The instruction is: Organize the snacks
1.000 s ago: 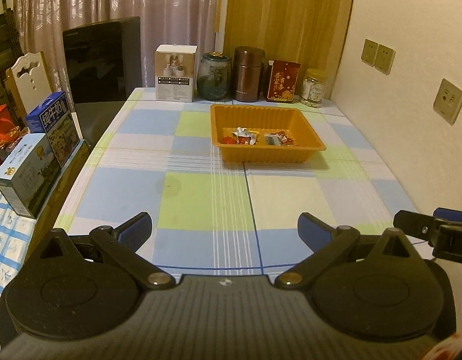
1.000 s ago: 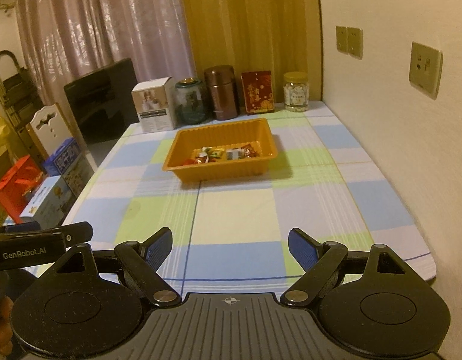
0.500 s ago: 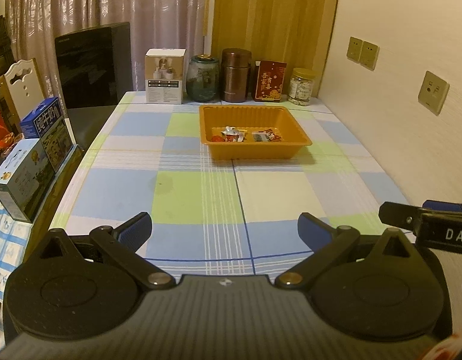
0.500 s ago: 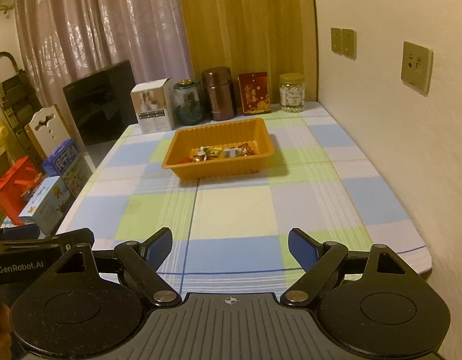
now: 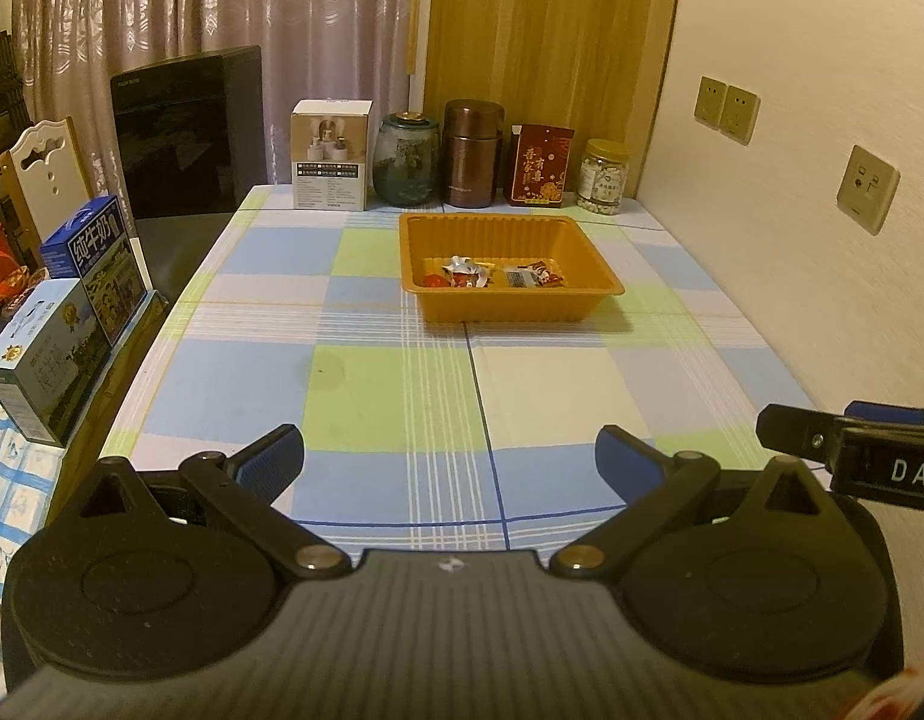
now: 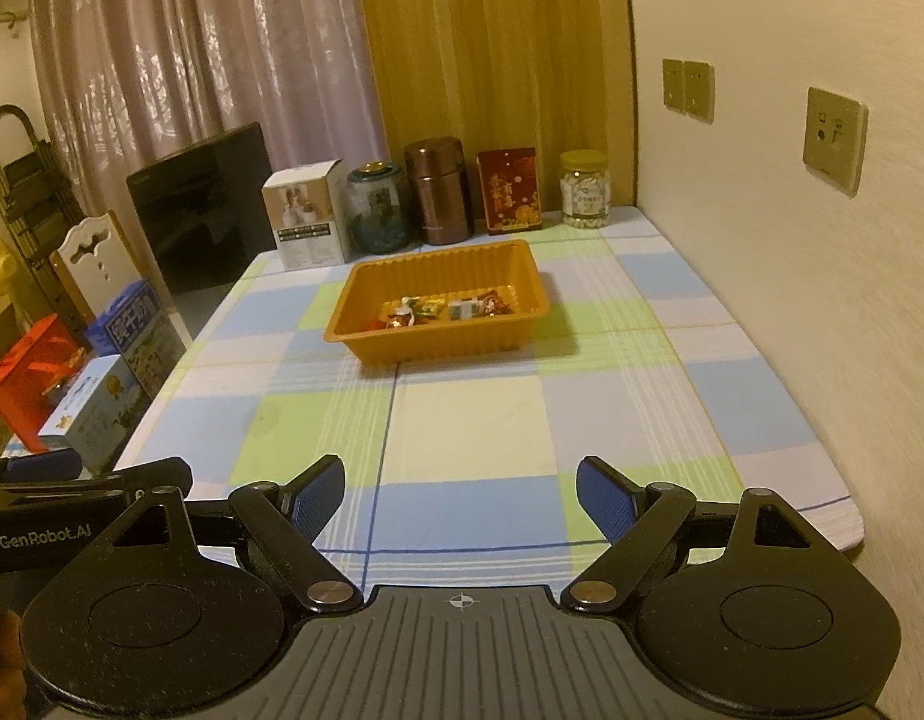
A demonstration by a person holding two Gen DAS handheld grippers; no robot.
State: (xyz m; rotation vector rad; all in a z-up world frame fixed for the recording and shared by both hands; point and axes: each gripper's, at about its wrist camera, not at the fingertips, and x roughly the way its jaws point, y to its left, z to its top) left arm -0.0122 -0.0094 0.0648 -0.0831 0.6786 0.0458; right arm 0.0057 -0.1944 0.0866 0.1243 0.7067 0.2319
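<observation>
An orange plastic tray (image 5: 510,312) (image 6: 444,345) sits at the far middle of the checked tablecloth. Several wrapped snacks (image 5: 492,274) (image 6: 444,309) lie along its near side. My left gripper (image 5: 450,462) hovers over the table's near edge, open, with nothing between its blue pads. My right gripper (image 6: 462,501) is open too, empty, likewise far short of the tray. Each gripper shows at the edge of the other's view.
Along the table's far edge stand a white box (image 5: 331,155), a glass jar (image 5: 407,159), a brown flask (image 5: 473,155), a red box (image 5: 539,165) and a small jar (image 5: 605,177). Milk cartons (image 5: 72,306) and a black panel (image 5: 186,138) are left of the table. A wall (image 6: 792,240) runs on the right.
Both views have drawn back slightly from the tray, which looks a little smaller and farther. Both grippers stay open and empty.
</observation>
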